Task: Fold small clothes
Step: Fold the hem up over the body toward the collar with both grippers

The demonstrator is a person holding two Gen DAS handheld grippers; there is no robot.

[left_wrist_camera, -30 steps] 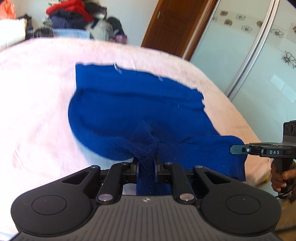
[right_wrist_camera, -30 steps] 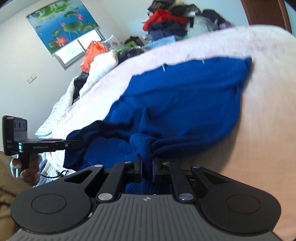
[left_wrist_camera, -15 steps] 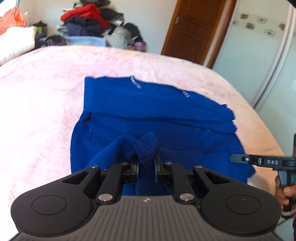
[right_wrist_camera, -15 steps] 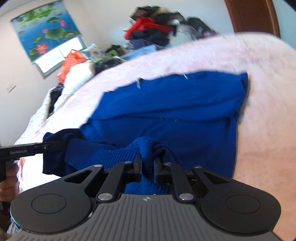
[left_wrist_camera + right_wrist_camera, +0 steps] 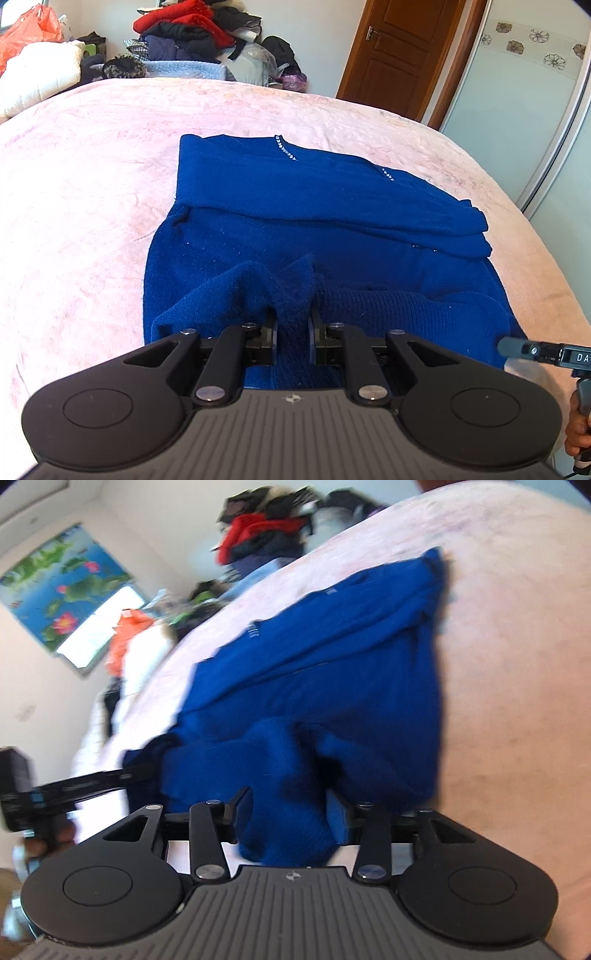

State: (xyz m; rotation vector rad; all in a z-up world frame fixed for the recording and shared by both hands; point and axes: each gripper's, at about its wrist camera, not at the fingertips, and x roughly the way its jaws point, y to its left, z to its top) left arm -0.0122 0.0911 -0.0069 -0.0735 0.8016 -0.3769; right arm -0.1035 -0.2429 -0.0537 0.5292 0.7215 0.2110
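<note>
A dark blue knit sweater (image 5: 314,206) lies on the pink bedspread (image 5: 81,192), its far part folded over in a band. My left gripper (image 5: 292,332) is shut on a bunched piece of the near hem. In the right wrist view the sweater (image 5: 332,672) is blurred; my right gripper (image 5: 286,812) has its jaws spread apart with the hem cloth loose between them. The right gripper's finger (image 5: 535,350) shows at the left wrist view's right edge, the left gripper (image 5: 74,786) at the right wrist view's left edge.
A heap of clothes (image 5: 184,33) and white bedding (image 5: 40,74) lie beyond the bed's far edge. A wooden door (image 5: 402,55) and a sliding wardrobe panel (image 5: 535,110) stand at the right. A window with a lotus blind (image 5: 66,598) is at the left.
Both grippers carried the near hem forward over the sweater and lowered it. The right gripper's jaws have opened off the cloth; the left stays shut on it.
</note>
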